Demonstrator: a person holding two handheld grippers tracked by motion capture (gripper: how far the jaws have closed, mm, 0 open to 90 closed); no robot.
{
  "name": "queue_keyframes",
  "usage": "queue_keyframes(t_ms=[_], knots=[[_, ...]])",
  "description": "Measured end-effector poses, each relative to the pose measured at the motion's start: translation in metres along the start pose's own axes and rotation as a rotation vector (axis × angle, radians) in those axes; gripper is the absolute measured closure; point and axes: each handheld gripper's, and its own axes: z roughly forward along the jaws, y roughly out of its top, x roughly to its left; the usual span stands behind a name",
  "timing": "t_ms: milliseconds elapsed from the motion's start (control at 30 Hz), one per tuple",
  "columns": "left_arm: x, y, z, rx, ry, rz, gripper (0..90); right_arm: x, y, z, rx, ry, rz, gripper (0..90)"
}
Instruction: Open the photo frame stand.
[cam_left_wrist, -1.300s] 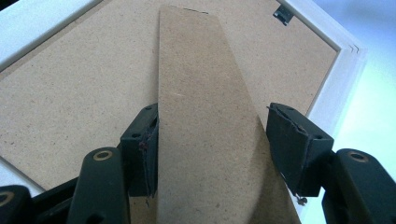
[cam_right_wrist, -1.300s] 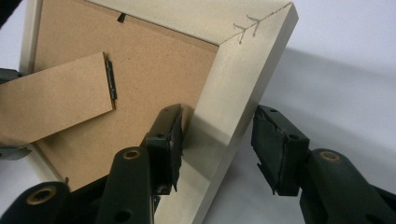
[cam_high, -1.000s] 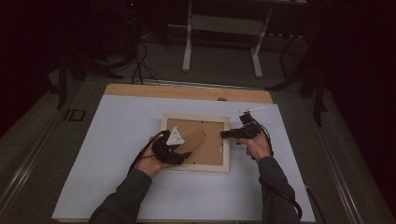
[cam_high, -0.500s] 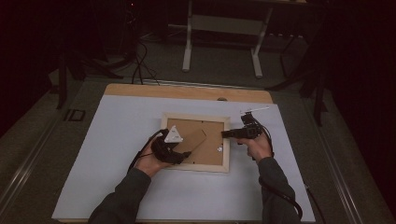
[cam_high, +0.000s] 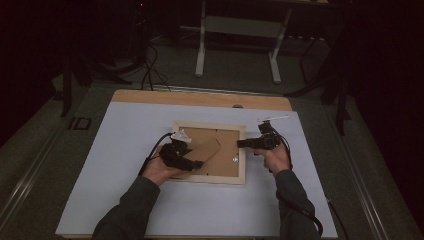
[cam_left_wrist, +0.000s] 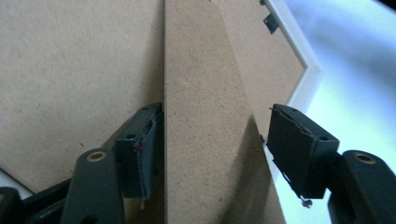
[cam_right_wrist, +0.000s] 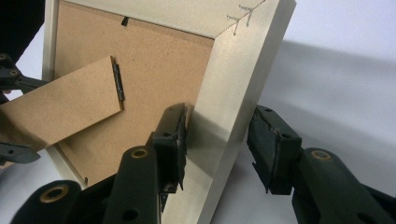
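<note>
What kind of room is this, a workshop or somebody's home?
Probably a lab or recording studio, not a home. A white-topped table stands in a dark room with cables across the floor and a metal stand behind, while a person works on a picture frame with hand-held grippers.

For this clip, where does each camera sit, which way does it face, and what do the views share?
High view: above the person's side, looking forward and down at the table; both forearms, left gripper, right gripper.
Left gripper view: on the left gripper, looking along its jaws, which straddle the stand flap.
Right gripper view: on the right gripper, jaws on either side of the frame's rail.
Shared: the picture frame, lying back-up, and its flap.
</note>
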Motion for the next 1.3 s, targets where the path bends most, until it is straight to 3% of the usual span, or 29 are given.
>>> queue_keyframes(t_ms=[100, 233, 367, 667, 833, 1133, 1300], knots=[[0.002, 0.001, 0.0, 0.015, -0.041, -0.052, 40.5, 0.002, 0.001, -0.001, -0.001, -0.007, -0.008, 56.8], [0.002, 0.001, 0.001, 0.038, -0.051, -0.058, 46.6, 0.003, 0.0, -0.001, -0.005, -0.008, -0.01, 56.9], [0.0, 0.003, 0.0, 0.053, -0.017, -0.017, 51.0, 0.004, 0.0, -0.003, -0.01, -0.012, -0.018, 56.9], [-0.005, 0.006, 0.001, 0.053, 0.018, 0.02, 51.2, 0.006, 0.001, -0.007, -0.022, -0.03, -0.034, 57.1], [-0.007, 0.012, 0.002, 0.051, 0.058, 0.052, 51.6, 0.009, 0.003, -0.014, -0.055, -0.045, -0.053, 57.8], [-0.008, 0.018, 0.003, 0.042, 0.096, 0.073, 53.7, 0.017, 0.007, -0.025, -0.111, -0.086, -0.108, 58.9], [-0.007, 0.022, 0.005, 0.046, 0.118, 0.092, 54.3, 0.019, 0.008, -0.03, -0.134, -0.099, -0.114, 59.6]])
